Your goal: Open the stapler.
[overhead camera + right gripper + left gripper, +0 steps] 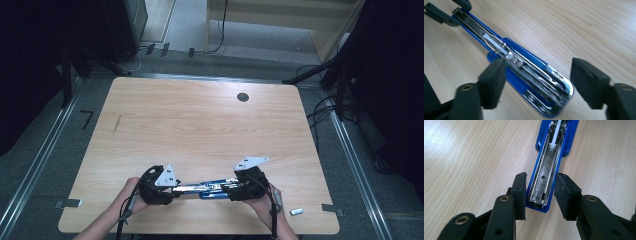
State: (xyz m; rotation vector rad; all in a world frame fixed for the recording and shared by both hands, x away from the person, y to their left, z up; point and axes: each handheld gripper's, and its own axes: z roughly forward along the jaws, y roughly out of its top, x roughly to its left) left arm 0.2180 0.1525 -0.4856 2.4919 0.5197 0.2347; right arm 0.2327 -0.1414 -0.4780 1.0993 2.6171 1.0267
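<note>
High view: a blue stapler [210, 189] lies opened flat at the table's [200, 125] lower middle, between both grippers. Left gripper [540, 195] clamps the stapler's magazine end. Right gripper [537, 82] stands wide, pads clear of the stapler's base.

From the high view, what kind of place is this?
Likely a lab or recording workspace, not a home. A plain wooden table stands on grey carpet with metal floor rails on both sides, loose cables trail on the floor, and dark stands surround it.
</note>
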